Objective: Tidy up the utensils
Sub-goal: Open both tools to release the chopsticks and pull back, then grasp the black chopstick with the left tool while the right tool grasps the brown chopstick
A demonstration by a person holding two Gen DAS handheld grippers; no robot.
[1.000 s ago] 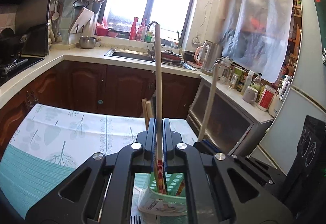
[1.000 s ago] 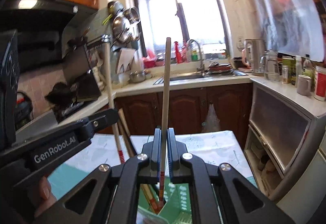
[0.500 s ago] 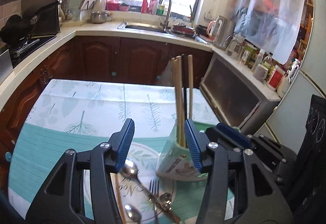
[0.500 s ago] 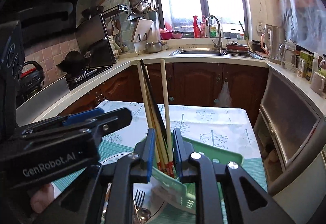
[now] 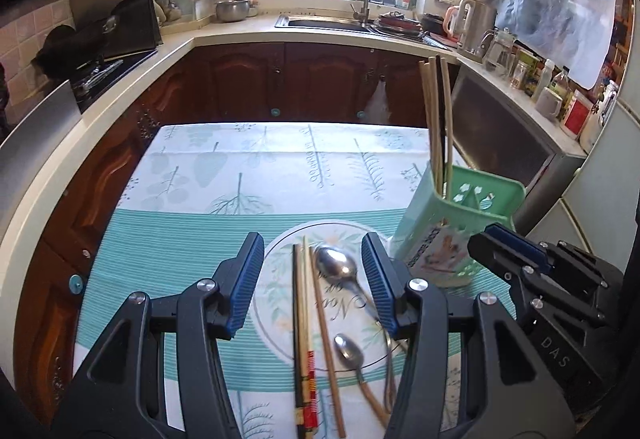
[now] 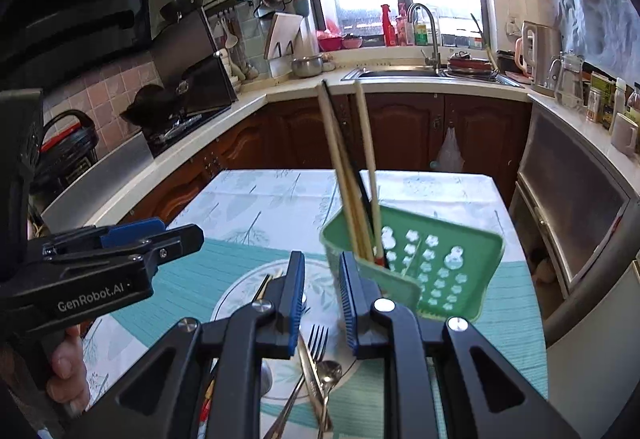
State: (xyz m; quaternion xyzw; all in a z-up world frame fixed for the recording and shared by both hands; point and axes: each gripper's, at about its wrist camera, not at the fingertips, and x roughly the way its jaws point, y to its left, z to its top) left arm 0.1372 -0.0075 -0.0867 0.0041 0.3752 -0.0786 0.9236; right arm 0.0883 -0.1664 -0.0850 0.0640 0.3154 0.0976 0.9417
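Now both grippers stand empty over the plate (image 5: 280, 251): the left gripper (image 5: 312, 279), low in the middle of its frame, has its jaws well apart and nothing between them, and the right gripper (image 6: 322, 299) has a narrower gap, also with nothing in it. Both sets of jaws have just been opening. That fits a drop just made, since chopsticks (image 5: 438, 123) stand upright in the green holder (image 5: 460, 215) at the right of the left view, leaning on its near corner. The left jaws bracket the loose chopsticks (image 5: 302, 319) and the big spoon (image 5: 336, 267) on the plate, probably lining up for the next pick

What remains lies flat, handles toward the lower edge: a dark stick and a pale one with red bands side by side, a brown one crossing beside them, two steel spoons, the smaller spoon (image 5: 349, 353) lower down. In the right view a fork (image 6: 316, 339) shows low in the middle. The holder is pale green plastic with flower-shaped holes in its back wall, just right of the plate
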